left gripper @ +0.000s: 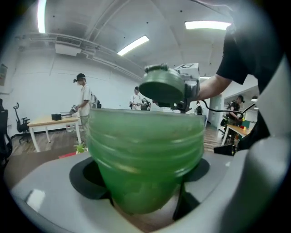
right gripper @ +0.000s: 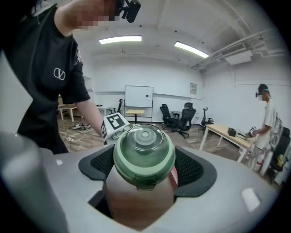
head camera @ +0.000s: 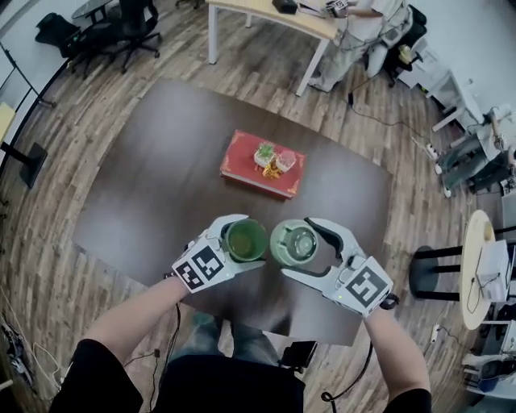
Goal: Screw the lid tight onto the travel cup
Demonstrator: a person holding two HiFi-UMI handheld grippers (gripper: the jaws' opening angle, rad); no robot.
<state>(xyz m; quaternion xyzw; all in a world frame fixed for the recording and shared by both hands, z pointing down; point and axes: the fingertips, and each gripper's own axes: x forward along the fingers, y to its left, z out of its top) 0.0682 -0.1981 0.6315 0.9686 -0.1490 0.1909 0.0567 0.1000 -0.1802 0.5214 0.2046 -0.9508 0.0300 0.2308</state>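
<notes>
My left gripper (head camera: 244, 240) is shut on a translucent green travel cup (head camera: 244, 239), upright, mouth up, with a threaded rim. The cup fills the left gripper view (left gripper: 145, 154), wedged between the black pads (left gripper: 86, 179). My right gripper (head camera: 294, 242) is shut on the green lid (head camera: 292, 242), which has a clear domed top. In the right gripper view the lid (right gripper: 144, 154) sits between the two mesh pads (right gripper: 193, 169). Cup and lid are held side by side above the table's near edge, a small gap apart. From the left gripper view the lid (left gripper: 163, 85) hangs above and behind the cup's rim.
Below is a dark brown table (head camera: 161, 177) with a red box (head camera: 242, 161) at its middle carrying a small potted plant (head camera: 264, 153). A white desk (head camera: 266, 16) with a person stands beyond it, office chairs (head camera: 133, 20) are at the far left, and a round side table (head camera: 476, 266) is at right.
</notes>
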